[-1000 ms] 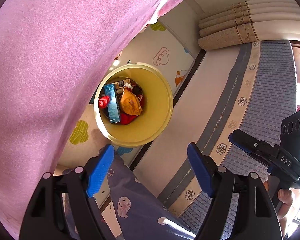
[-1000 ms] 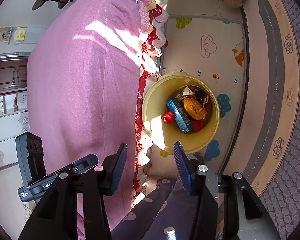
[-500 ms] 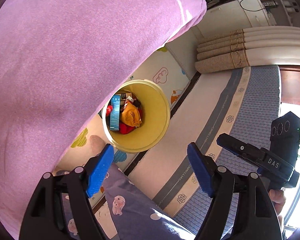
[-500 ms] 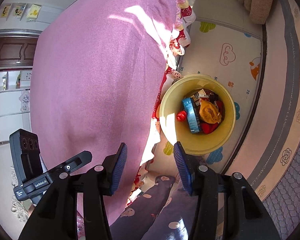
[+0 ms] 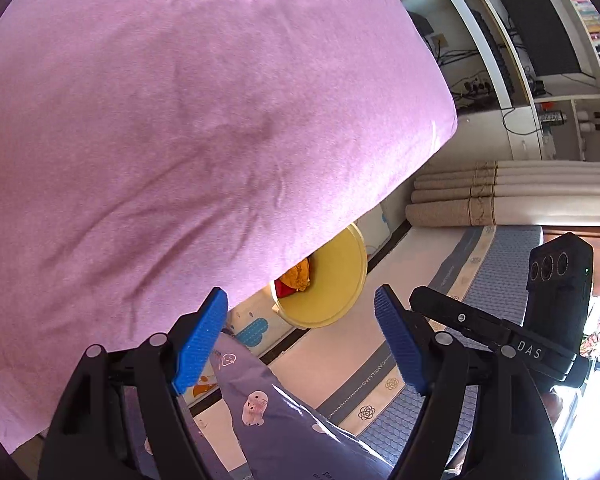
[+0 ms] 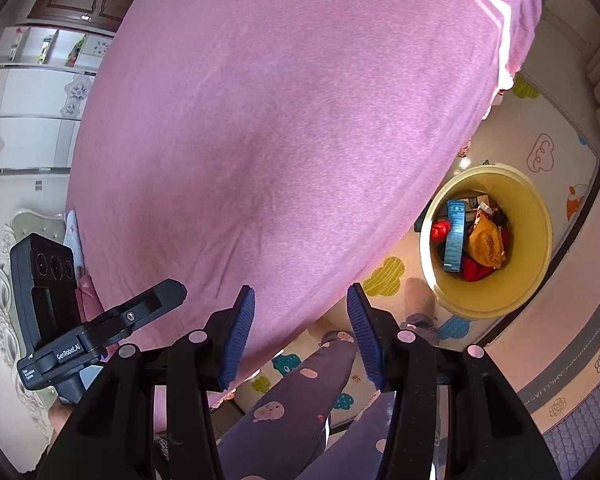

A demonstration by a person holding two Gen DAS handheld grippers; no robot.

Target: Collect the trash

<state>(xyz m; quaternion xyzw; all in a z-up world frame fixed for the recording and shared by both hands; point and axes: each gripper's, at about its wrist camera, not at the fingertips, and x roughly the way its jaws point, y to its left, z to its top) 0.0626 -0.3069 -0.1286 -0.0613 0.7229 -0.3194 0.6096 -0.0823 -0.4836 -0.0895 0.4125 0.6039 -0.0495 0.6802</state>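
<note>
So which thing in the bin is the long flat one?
The blue box: a long, flat carton standing on end, unlike the crumpled orange bag beside it.

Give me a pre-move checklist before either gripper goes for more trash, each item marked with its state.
1. Left gripper empty, jaws apart: ok.
2. Right gripper empty, jaws apart: ok.
3. Yellow bin upright on the play mat: ok.
4. Room left in the bin above the blue box and orange bag: ok.
5. Next piece of trash in sight: not ok; the pink cover fills both views.
6. Person's leg clear of the grippers' path: cannot tell.
</note>
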